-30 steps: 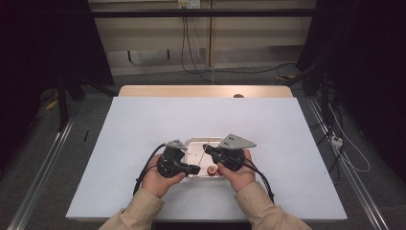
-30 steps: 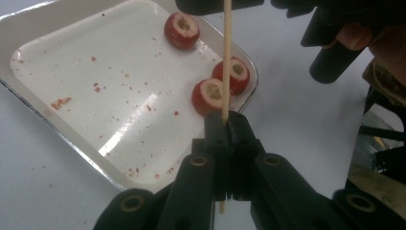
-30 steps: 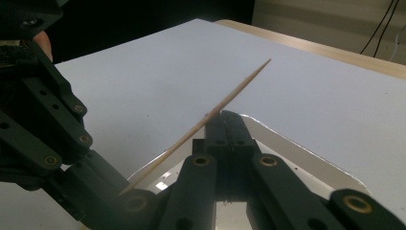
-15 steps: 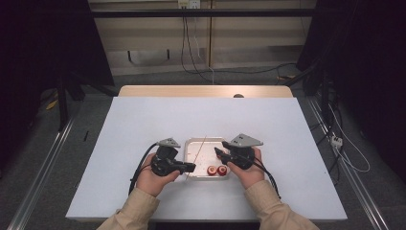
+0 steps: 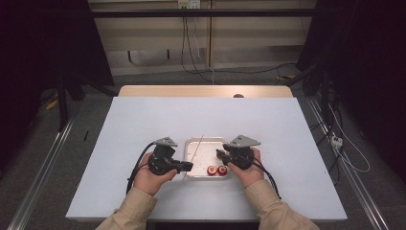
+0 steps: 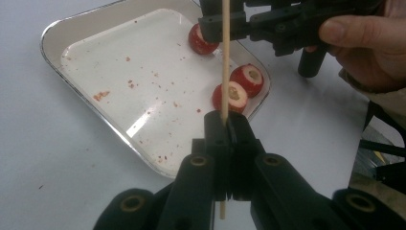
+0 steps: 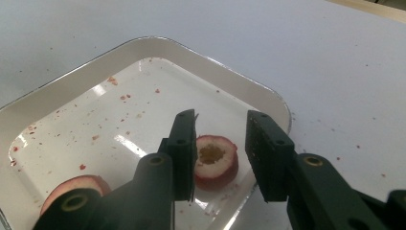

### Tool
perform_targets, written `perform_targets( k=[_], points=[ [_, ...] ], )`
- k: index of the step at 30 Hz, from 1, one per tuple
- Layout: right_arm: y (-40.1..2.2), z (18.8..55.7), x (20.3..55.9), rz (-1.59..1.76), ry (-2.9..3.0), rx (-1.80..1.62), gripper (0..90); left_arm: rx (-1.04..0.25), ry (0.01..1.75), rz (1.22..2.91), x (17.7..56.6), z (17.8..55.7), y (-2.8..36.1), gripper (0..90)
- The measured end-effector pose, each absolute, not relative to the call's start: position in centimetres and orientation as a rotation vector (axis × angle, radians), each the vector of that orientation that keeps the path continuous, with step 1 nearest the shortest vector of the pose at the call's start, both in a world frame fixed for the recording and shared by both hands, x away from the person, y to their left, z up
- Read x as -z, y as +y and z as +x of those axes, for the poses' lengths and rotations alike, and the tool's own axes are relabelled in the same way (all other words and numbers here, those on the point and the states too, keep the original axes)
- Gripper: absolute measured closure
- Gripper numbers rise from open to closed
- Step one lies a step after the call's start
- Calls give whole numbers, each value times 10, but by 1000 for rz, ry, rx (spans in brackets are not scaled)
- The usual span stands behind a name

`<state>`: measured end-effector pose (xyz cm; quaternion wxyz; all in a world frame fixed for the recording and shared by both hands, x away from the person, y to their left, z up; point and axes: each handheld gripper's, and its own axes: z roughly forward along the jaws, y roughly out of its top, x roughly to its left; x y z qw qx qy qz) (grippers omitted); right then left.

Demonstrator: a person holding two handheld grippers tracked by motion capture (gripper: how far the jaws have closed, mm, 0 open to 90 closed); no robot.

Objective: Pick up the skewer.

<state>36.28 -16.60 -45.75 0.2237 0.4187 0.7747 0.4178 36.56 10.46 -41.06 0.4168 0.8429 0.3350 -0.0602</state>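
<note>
Overhead light bright on the table (image 5: 143,124) — surroundings dark; glare streaks the tray (image 6: 139,125) floor; near jaws soft-focused.

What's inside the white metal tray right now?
The white metal tray holds three red cored fruit slices, plus scattered red crumbs. The black right gripper covers part of the far slice.

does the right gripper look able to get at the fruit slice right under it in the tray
Probably yes. The right gripper has been closing, but its jaws stand open over the fruit slice with nothing between. The slice lies flat near the tray rim, which might crowd one jaw. The left gripper holds the skewer off to the side.
</note>
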Motion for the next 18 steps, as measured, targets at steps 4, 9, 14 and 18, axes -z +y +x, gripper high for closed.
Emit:
perform_targets(
  k=[4, 9, 14, 18],
  points=[
    [-164, 363, 459, 1162, 2145, -1178, 656, 160, 839, 2112, 411, 367, 106, 890],
    [-161, 364, 462, 1174, 2162, -1186, 649, 157, 848, 2108, 411, 367, 107, 891],
    [-162, 365, 462, 1197, 2163, -1201, 645, 159, 850, 2103, 411, 368, 107, 891],
    [-162, 365, 463, 1211, 2161, -1205, 642, 161, 848, 2109, 411, 368, 107, 891]
  ],
)
